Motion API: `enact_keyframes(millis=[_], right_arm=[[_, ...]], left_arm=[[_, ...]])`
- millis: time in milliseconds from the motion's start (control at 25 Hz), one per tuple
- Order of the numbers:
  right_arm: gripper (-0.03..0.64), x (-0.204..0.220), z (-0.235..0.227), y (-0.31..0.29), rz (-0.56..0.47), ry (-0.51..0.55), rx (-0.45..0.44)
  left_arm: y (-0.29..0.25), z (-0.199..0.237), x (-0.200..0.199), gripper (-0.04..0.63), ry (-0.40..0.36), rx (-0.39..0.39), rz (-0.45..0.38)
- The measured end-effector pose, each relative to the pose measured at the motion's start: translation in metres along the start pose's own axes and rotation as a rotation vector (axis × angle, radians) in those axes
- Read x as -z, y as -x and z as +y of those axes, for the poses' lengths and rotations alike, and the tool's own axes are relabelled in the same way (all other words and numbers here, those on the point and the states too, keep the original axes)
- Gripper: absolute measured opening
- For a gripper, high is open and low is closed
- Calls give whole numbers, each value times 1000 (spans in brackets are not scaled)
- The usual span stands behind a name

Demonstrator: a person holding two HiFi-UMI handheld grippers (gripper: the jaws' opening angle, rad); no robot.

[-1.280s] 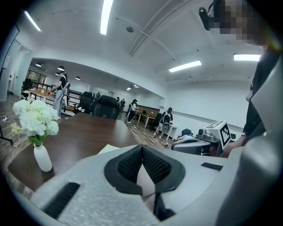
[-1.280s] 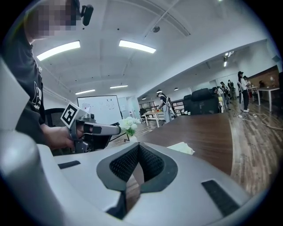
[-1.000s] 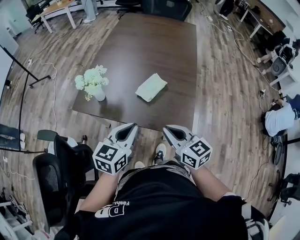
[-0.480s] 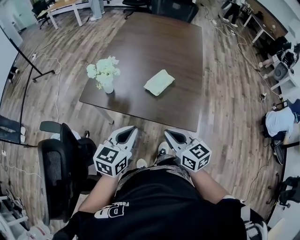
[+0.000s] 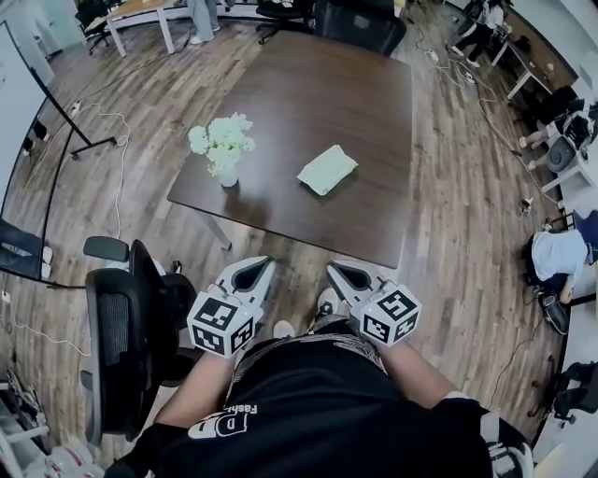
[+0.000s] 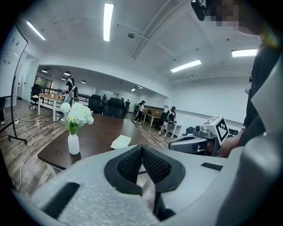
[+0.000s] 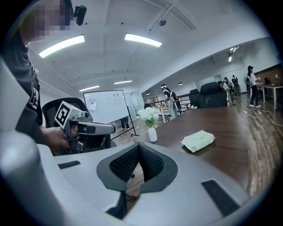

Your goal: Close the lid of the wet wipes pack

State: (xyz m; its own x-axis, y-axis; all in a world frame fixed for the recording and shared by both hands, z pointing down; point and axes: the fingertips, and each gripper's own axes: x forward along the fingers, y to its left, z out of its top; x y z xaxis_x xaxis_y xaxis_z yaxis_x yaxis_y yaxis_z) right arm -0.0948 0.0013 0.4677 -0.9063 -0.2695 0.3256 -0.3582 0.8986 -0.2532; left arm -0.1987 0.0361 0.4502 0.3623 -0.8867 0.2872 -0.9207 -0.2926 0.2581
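Left claw and right claw are closed, empty; pale-green wet wipes pack lies flat on table.

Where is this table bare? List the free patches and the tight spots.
Bare: the far half of the table, from the vase of flowers and the wet wipes pack back to the black chair; the gap between vase and pack; the near right corner beside the pack. Tight: only the near left corner, around the vase.

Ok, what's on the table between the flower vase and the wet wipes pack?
Nothing: the head view shows only bare dark tabletop between the vase and the wet wipes pack.
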Motion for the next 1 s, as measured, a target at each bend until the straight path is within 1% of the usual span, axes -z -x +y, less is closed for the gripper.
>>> enact_keyframes(millis=[1000], right_arm=[[5,-3,-4,1,-5,-2,-3]], left_arm=[[-6,-4,-2,18,-19,-3,9]])
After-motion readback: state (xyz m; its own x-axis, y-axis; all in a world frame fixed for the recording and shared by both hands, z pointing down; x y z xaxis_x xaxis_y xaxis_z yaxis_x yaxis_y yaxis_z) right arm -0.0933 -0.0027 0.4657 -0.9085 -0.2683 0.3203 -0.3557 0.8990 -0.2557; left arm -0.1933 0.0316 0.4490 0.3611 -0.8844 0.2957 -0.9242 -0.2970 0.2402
